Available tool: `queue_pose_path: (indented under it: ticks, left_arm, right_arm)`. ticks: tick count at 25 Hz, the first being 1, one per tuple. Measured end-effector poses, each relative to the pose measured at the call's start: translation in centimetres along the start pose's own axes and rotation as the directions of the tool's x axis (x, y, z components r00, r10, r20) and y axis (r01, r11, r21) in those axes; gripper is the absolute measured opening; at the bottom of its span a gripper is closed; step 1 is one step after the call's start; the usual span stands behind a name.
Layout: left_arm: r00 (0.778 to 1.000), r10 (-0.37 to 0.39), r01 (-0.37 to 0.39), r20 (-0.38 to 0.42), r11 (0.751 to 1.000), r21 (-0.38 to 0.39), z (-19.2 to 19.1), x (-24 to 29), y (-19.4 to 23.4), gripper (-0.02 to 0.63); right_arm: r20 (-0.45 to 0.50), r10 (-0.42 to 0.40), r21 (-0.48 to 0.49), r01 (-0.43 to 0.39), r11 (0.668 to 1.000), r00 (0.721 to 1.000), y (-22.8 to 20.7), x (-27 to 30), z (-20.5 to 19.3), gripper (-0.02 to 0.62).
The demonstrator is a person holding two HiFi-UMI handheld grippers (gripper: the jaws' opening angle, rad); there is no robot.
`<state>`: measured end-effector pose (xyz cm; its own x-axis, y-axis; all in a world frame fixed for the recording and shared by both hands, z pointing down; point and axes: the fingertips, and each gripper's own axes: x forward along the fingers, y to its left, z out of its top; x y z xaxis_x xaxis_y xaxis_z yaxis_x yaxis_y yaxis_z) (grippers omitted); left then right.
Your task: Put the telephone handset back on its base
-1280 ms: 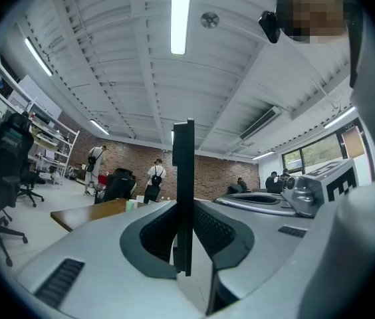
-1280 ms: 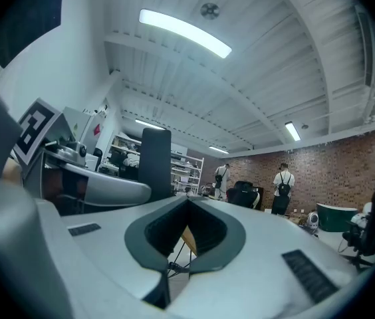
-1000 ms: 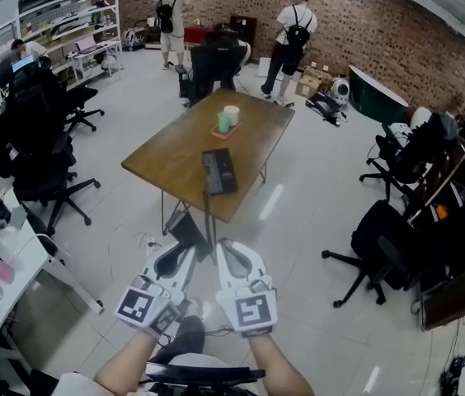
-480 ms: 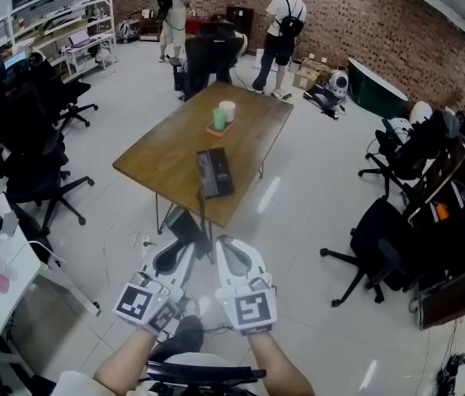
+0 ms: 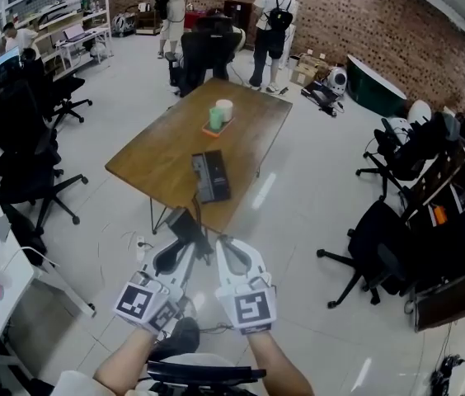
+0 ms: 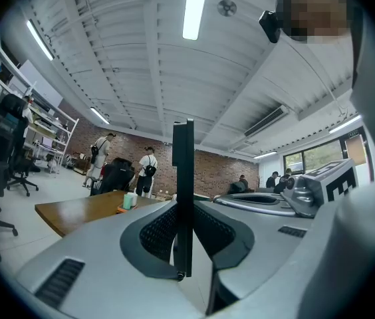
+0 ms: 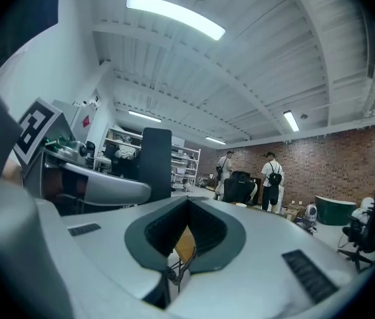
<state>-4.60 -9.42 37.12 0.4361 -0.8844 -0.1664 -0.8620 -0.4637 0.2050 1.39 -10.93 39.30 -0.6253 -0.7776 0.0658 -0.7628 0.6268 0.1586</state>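
One black telephone handset [image 5: 185, 226] is being gripped edge-on by the jaws of the left hand-held gripper [image 5: 181, 254], above the floor and well short of the tabletop [image 5: 154, 151] where its base [image 5: 210, 176] is lying. Right hand-held gripper [image 5: 234, 256] is being held just beside, jaws slightly parted, empty.

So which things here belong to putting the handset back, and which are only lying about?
For the job: handset, held in the left tool; base; table.
Lying about: cups; chairs; shelves; people at the back.
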Motion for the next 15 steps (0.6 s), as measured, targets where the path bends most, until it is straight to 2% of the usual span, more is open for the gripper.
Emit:
queue_pose_path:
  ticks: [7,15]
  left_arm:
    - [1.000,0.013,-0.013,-0.010,1.000,-0.018,-0.4,1.5,2.0,0.063]
    - [1.000,-0.004,0.003,-0.031,0.999,-0.038,-1.3,3.9,4.6,0.063]
  right_arm:
    - [-0.010,-0.008,0.018,0.008,1.000,1.000,-0.7,2.3,0.1,0.005]
    - [-0.048,-0.010,-0.009,0.010,1.000,0.999,-1.7,5.5,-0.7,0.005]
